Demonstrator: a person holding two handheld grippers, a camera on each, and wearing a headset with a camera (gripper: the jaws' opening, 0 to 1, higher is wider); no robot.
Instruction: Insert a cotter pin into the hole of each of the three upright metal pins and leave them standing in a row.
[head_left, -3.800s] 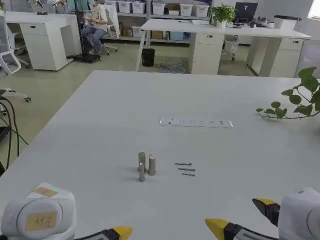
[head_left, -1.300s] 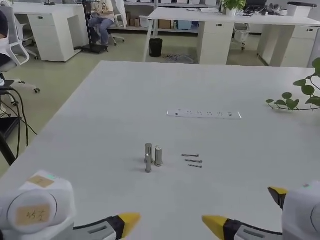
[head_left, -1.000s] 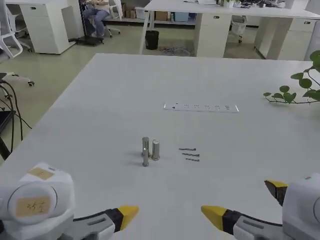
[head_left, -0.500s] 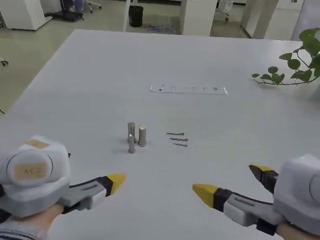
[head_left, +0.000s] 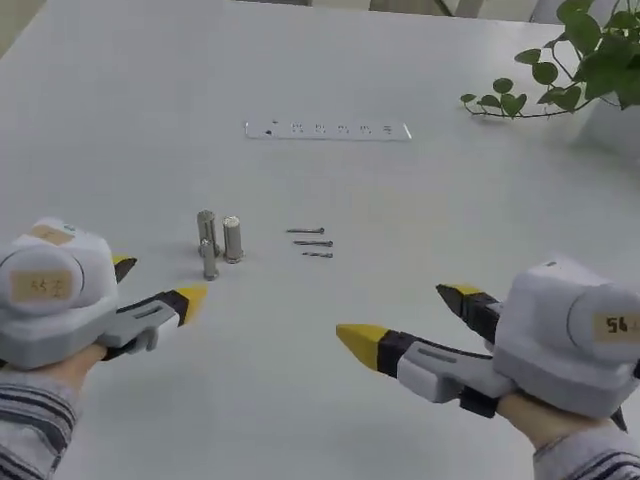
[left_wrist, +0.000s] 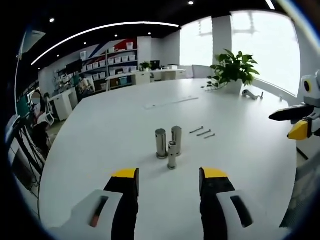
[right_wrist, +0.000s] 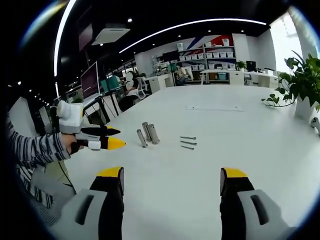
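Observation:
Three short upright metal pins (head_left: 218, 242) stand bunched together on the white table (head_left: 400, 170); the left gripper view has the pins (left_wrist: 169, 144) straight ahead, the right gripper view has the pins (right_wrist: 147, 134) to the left of centre. Three thin cotter pins (head_left: 311, 242) lie side by side just right of them, the cotter pins (left_wrist: 202, 132) and the cotter pins (right_wrist: 187, 142) also showing from each hand. My left gripper (head_left: 152, 284) hovers open, left of and nearer than the pins. My right gripper (head_left: 408, 315) hovers open at the near right, empty.
A white power strip (head_left: 327, 130) lies flat beyond the pins. A potted green plant (head_left: 560, 60) trails over the far right of the table. Desks, shelves and a seated person (right_wrist: 131, 85) are far off behind the table.
The head camera has tilted down, so the room behind dropped out of view. Both grippers have come up and forward over the table, the left one closer to the upright pins.

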